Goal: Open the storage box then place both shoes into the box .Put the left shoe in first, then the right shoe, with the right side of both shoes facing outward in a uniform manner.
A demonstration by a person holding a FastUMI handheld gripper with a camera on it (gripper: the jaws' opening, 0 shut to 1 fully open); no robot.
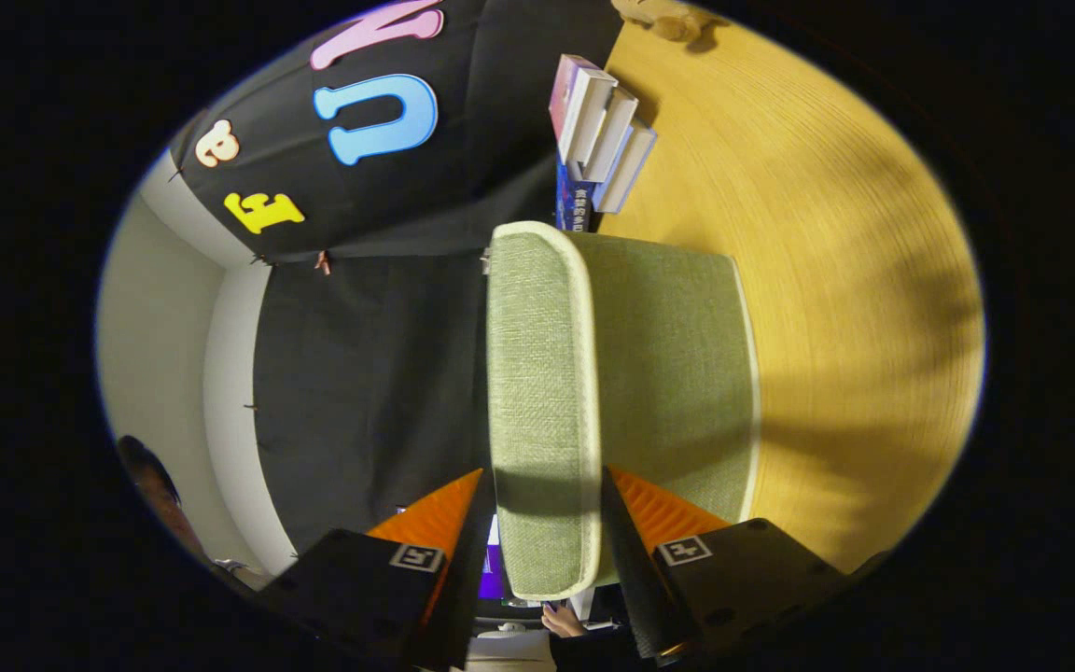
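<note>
So I've got my gripper (547,523) rolled over sideways and pinching the lid (542,401) of the green fabric storage box (677,373), one orange finger (435,513) on each face of it. The lid stands edge-on between them and the box body sits just past it on the wooden table (855,280).

Tip for this bit, I reckon: keep the squeeze steady and swing the lid along its hinge arc instead of yanking, since soft fabric slips and the light box could drag along.

Table's a warm yellow wood with a soft shadow across it. A stack of books (603,140) sits beyond the box against the black cloth wall (360,373). No shoes spotted yet.
</note>
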